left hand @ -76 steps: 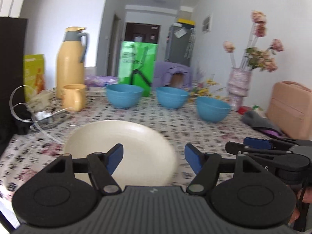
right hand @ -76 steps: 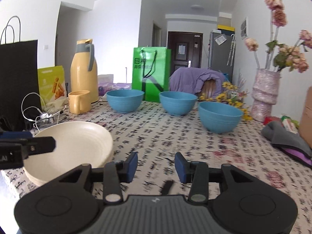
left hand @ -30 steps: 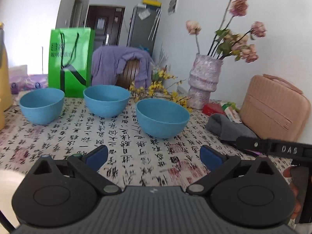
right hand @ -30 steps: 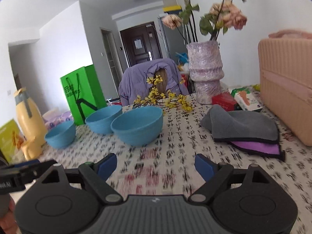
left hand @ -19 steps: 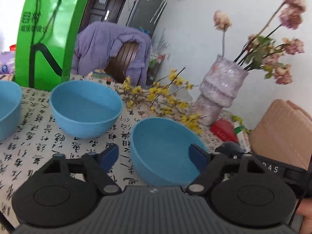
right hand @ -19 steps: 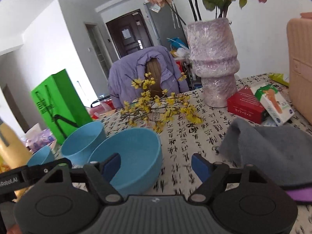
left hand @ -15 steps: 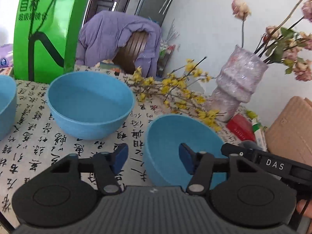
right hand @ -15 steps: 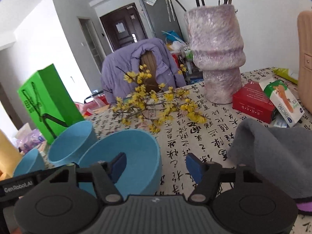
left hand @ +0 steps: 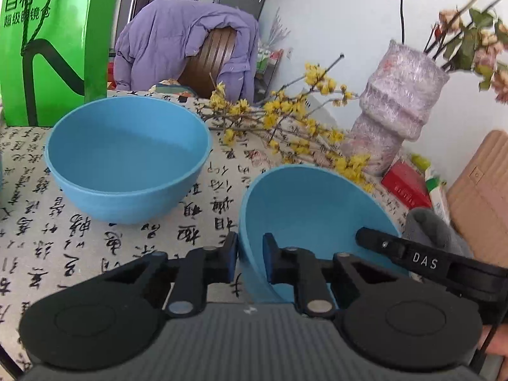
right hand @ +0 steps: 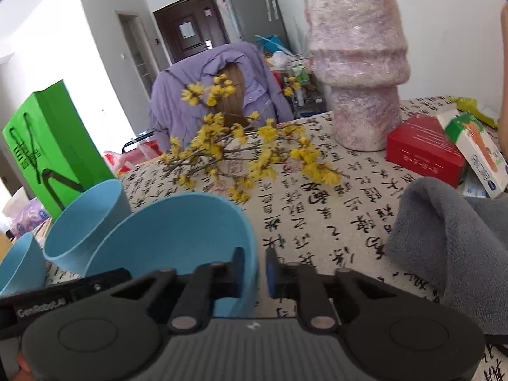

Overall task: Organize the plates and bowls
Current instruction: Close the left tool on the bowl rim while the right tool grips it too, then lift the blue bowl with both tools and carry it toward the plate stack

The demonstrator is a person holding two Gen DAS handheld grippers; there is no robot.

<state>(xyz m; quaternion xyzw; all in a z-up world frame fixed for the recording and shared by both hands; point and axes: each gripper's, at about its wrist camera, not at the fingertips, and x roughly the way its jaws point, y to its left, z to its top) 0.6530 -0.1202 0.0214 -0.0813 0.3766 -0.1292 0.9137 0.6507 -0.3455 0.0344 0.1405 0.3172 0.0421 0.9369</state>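
A blue bowl (left hand: 311, 209) stands at the right of the table; it also shows in the right wrist view (right hand: 177, 231). My left gripper (left hand: 250, 258) is shut on its left rim. My right gripper (right hand: 255, 268) is shut on its right rim. A second blue bowl (left hand: 127, 155) sits to the left, also in the right wrist view (right hand: 85, 222). A third blue bowl (right hand: 17, 265) is at the far left edge. Each gripper's finger shows in the other's view.
A pink wrapped vase (left hand: 397, 120) and a spray of yellow flowers (left hand: 285, 120) lie just behind the held bowl. A green bag (left hand: 47, 47) stands behind the second bowl. A grey cloth (right hand: 451, 238), a red box (right hand: 425, 152) and a tan case (left hand: 482, 190) are at the right.
Both grippers moved in on the right-hand blue bowl and closed on its rim, one on each side. The view has shifted right from the cream plate seen earlier.
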